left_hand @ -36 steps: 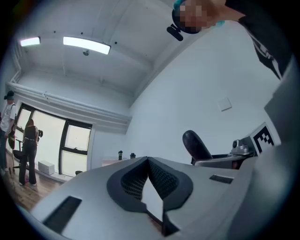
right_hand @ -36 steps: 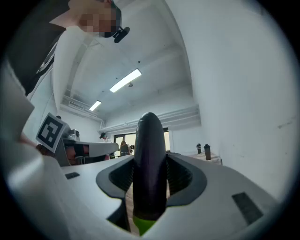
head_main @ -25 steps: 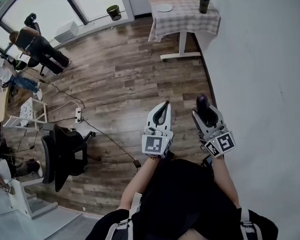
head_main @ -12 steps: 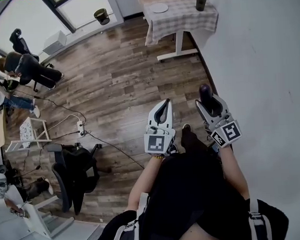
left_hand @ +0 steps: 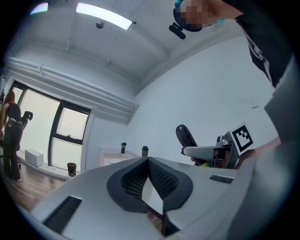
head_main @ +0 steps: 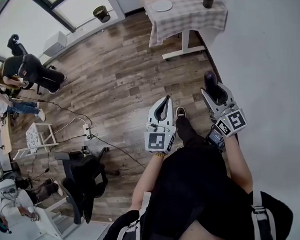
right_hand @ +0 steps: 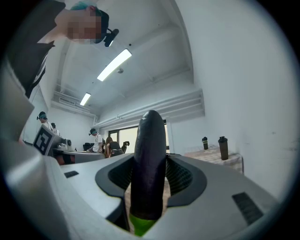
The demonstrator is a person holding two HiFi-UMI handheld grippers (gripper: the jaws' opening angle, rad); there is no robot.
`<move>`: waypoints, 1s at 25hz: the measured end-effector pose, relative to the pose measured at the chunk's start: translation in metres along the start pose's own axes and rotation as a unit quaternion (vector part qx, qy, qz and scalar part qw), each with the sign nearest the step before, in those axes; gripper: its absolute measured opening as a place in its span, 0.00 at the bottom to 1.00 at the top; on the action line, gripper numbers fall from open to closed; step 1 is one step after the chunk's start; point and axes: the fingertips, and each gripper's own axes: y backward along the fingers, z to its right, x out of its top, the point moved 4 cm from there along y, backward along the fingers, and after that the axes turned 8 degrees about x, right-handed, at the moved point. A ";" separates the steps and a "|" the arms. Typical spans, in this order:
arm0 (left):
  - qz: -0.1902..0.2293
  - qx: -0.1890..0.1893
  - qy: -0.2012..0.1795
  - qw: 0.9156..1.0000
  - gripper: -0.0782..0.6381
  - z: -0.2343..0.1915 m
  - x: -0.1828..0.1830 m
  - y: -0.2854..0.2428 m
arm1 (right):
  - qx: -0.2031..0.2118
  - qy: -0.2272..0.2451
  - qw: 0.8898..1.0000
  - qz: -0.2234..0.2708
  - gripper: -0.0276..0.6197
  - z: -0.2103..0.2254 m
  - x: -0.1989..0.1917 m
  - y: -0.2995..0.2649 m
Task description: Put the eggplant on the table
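Sticking up out of the right gripper [head_main: 214,91], the single eggplant [right_hand: 149,164] is dark purple, with its green stem end low toward the camera and its rounded tip reaching past the fingers [right_hand: 187,176]. These are parted about halfway and clenched on its sides. It hangs in the air over the wooden floor [head_main: 123,78], well apart from the bench [head_main: 185,17], which stands at the far end of the room under a checked cloth. The left gripper [head_main: 165,101] is held level beside the right one. Its fingers [left_hand: 164,180] are closed tip to tip, with nothing between them. The bench carries two dark bottles [right_hand: 223,147], both plain in the gripper views, though the head view catches only one at its top edge. One pale round plate [head_main: 161,6] lies on the cloth, and bare cloth shows between the plate and the bottles. A white wall [head_main: 267,60] runs close along the right side, just beside the right gripper and the bench's right edge. One of the person's shoes [head_main: 180,112] shows on the boards between the two grippers. Between the grippers and the bench the floor is open planks. Off to the left stand one black office chair [head_main: 85,180] and a small white rack [head_main: 38,138], with a cable and power strip [head_main: 87,130] trailing across the boards. Other people [head_main: 27,70] sit by the windows there.
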 end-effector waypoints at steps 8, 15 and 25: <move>-0.026 0.001 -0.019 0.999 0.10 -0.038 0.001 -0.132 | 0.009 -0.022 1.000 -0.009 0.35 0.115 -0.004 -0.097; -0.025 0.005 -0.017 1.000 0.09 -0.066 0.000 -0.228 | 0.025 -0.019 0.999 -0.033 0.35 0.204 -0.013 -0.172; -0.032 0.021 -0.030 0.999 0.10 -0.129 -0.021 -0.328 | 0.032 0.012 0.996 -0.080 0.35 0.296 -0.018 -0.268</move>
